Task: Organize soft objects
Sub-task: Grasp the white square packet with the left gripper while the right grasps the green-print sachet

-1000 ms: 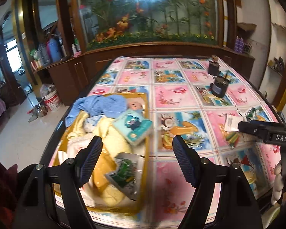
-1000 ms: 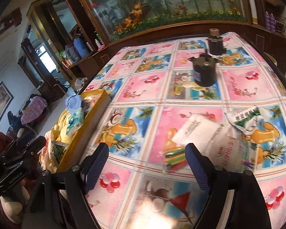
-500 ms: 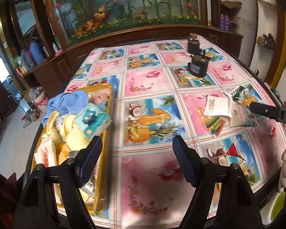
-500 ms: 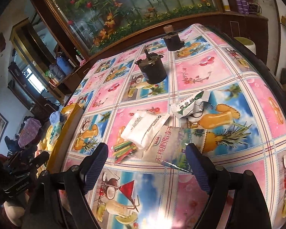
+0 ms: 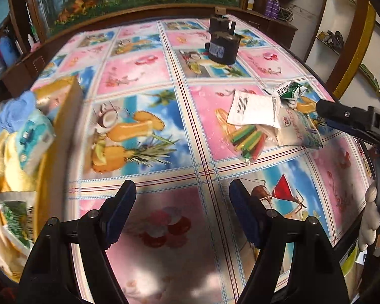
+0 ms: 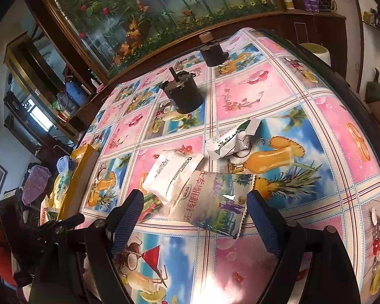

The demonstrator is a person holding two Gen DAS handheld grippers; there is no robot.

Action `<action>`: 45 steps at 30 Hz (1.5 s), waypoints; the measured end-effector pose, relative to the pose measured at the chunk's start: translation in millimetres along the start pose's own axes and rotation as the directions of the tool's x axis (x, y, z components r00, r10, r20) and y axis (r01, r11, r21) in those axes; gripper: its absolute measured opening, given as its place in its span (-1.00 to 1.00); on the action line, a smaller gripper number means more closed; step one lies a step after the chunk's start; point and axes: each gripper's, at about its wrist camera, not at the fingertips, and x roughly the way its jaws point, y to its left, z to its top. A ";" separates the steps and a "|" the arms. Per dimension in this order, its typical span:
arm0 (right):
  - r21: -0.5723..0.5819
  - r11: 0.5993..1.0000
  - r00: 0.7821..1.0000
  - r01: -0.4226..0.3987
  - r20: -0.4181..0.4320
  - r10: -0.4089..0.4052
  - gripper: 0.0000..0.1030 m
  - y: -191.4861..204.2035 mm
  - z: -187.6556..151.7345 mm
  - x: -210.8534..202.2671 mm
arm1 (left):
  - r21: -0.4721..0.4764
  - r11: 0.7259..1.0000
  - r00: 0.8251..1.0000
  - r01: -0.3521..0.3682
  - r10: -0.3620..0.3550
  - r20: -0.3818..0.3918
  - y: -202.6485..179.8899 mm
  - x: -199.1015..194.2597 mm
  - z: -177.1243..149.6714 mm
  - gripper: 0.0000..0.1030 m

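Soft packets lie in a loose pile on the patterned tablecloth: a white pouch, a printed snack bag, a crumpled green-and-white packet and a clear bag of coloured sticks. My right gripper is open, its fingers standing either side of the snack bag's near edge. My left gripper is open and empty over bare cloth, left of the pile. A yellow box at the table's left edge holds a blue cloth, a teal packet and yellow fabric.
Two dark cylindrical motors stand on the far half of the table. The table edge curves close on the right. A gloved hand holds the right gripper. A wooden cabinet with a planted glass panel stands behind.
My left gripper has swung right, away from above the yellow box toward the table's middle. My right gripper has moved forward and right until the snack bag lies between its fingers.
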 end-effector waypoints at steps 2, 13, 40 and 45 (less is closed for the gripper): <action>-0.008 1.000 1.000 0.004 0.000 -0.004 0.66 4.0 1.5 1.2 | -0.013 1.000 1.000 0.018 -0.018 -0.022 2.3 8.9 -1.5 0.47; -0.038 0.999 0.999 -0.011 -0.031 0.010 0.66 35.3 8.8 19.4 | -0.061 0.993 0.995 0.096 -0.096 0.003 16.5 17.0 -9.8 1.00; 0.175 0.867 0.817 -0.467 -0.290 0.499 0.68 73.2 39.9 98.8 | -0.180 0.960 0.968 0.213 -0.183 0.173 54.9 -49.7 -16.2 1.00; 0.130 0.892 0.874 -0.434 -0.180 0.452 0.69 56.8 50.6 59.4 | -0.155 0.971 0.976 0.182 -0.158 0.153 48.3 -41.0 -7.3 1.00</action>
